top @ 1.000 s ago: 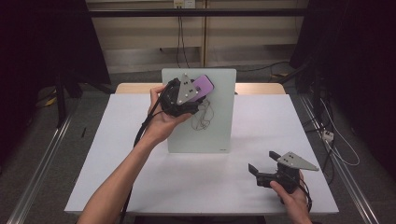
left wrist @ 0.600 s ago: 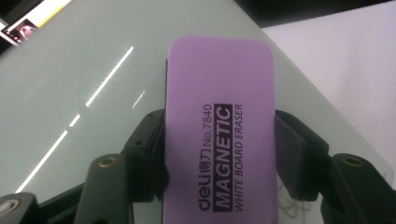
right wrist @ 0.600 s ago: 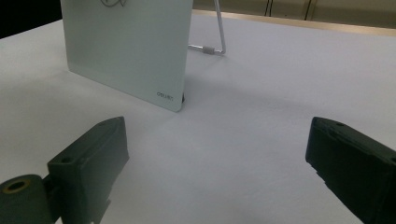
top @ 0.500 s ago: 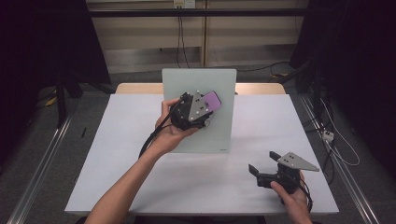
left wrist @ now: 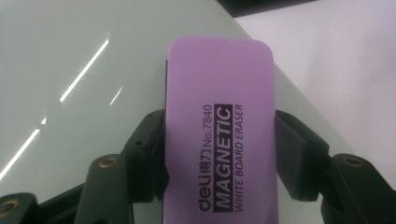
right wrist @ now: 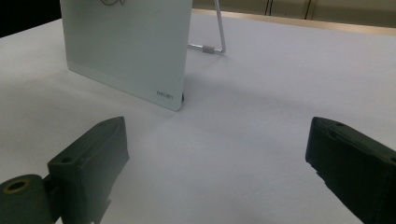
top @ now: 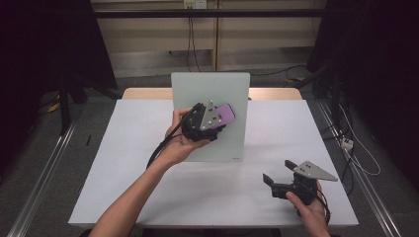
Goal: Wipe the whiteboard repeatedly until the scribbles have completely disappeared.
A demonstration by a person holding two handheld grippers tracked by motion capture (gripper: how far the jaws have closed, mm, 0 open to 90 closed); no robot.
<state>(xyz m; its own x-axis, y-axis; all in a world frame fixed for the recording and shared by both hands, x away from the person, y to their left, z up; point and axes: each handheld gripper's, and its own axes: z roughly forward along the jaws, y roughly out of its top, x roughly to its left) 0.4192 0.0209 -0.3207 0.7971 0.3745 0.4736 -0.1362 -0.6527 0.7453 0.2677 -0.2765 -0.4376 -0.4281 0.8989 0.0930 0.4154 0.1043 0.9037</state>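
High view: a white, matte tabletop (top: 148, 197) fills the middle of the frame. A pale grey-green glass whiteboard (top: 210, 94), a rounded-corner rectangle, stands propped near the centre. In front of its middle the left hand-held gripper (top: 217, 122) is clamped on a flat lilac eraser (top: 226, 114), which sits against the board face, tilted up toward the right. The left hand (top: 180, 140) wraps the black body from below, a cable trailing down the forearm. At lower right, the right hand-held gripper (top: 276, 175) rests low over the tabletop with its jaws spread and nothing between them, a grey three-cornered plate on top, the right hand (top: 309, 207) behind it.

Left gripper view: the eraser (left wrist: 219, 130) is a smooth lilac slab with rounded corners, printed in black "deli No.7840 MAGNETIC WHITE BOARD ERASER". Black matte jaws press both long edges. Behind lies the glossy board (left wrist: 70, 60), streaked with light reflections.

Right gripper view: two blocky black jaws stand wide apart at the bottom corners, over bare tabletop (right wrist: 261, 116). At upper left the board (right wrist: 126, 46) shows a small logo at its lower corner, dark scribble at the top edge, and a thin metal wire stand (right wrist: 217, 35) behind.
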